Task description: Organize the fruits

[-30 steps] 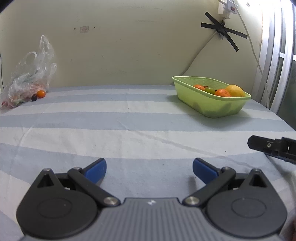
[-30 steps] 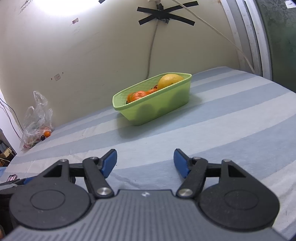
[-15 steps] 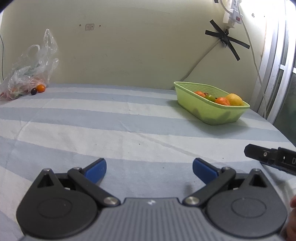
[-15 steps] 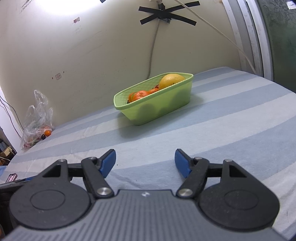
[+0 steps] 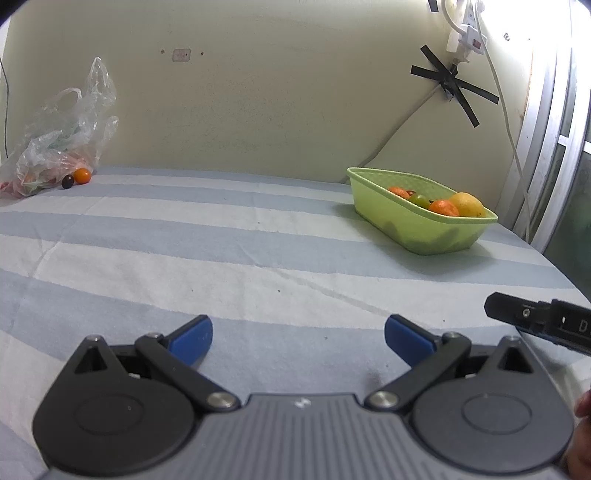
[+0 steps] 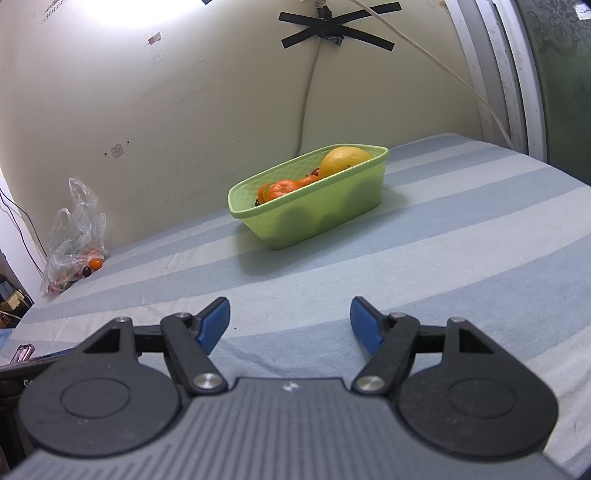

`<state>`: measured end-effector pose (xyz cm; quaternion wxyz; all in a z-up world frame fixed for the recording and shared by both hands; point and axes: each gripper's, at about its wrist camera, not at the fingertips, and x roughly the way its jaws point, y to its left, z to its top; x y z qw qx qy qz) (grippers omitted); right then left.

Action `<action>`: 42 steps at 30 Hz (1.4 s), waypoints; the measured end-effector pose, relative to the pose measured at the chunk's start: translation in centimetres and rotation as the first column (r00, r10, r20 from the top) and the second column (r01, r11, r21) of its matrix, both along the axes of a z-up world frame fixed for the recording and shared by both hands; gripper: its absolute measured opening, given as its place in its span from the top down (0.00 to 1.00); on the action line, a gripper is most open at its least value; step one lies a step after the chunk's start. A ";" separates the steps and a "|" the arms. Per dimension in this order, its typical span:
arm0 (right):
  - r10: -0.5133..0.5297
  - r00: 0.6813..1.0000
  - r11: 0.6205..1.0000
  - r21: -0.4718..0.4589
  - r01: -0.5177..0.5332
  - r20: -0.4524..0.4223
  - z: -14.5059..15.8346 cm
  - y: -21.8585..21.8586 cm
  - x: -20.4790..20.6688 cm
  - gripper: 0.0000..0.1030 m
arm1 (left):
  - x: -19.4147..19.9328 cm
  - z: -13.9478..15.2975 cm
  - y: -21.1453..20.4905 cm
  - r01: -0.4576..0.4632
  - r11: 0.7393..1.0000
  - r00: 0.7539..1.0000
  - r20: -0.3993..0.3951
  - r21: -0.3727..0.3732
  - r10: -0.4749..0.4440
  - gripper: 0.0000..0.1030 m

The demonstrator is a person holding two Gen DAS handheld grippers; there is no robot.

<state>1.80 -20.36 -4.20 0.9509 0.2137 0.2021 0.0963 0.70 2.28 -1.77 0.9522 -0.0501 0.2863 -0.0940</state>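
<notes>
My left gripper [image 5: 298, 334] is wide open, with its two blue tips far apart and nothing between them, and it hangs low over the striped sheet [image 5: 207, 258]. My right gripper [image 6: 289, 320] is wide open too and holds nothing. From the left camera I can see part of my right gripper poking in at the right side. The green basket [image 5: 421, 229] sits on the sheet close to the back wall, far ahead of both grippers. It is off to the right in the left camera and almost straight ahead in the right camera [image 6: 314, 218]. Inside the basket there is a big yellow fruit [image 6: 343, 159] at one end, some small oranges [image 6: 282, 187] next to it, and a little green fruit [image 5: 419, 199] in the middle. Far away on the other side of the sheet, by the wall, there is a clear plastic bag [image 5: 61, 136] with more fruit inside (I cannot tell what kinds through the plastic). A small orange fruit [image 5: 81, 175] and a small dark fruit [image 5: 67, 181] lie on the sheet just beside the bag, touching each other. A cord is stuck to the wall with black tape [image 6: 334, 27] above the basket.
</notes>
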 end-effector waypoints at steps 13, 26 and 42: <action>-0.001 1.000 1.000 0.000 0.001 0.000 0.0 0.0 0.0 0.28 | -0.3 0.2 -0.1 -0.004 1.000 1.000 0.014 0.009 0.003 0.00; 0.000 1.000 1.000 0.000 0.000 0.000 0.0 0.0 0.0 0.28 | -0.4 0.2 0.0 -0.004 1.000 1.000 0.015 0.005 0.004 0.00; -0.001 1.000 1.000 0.000 0.001 0.000 0.0 0.0 0.0 0.28 | -0.5 0.3 -0.3 -0.014 1.000 0.999 0.034 0.024 0.013 0.00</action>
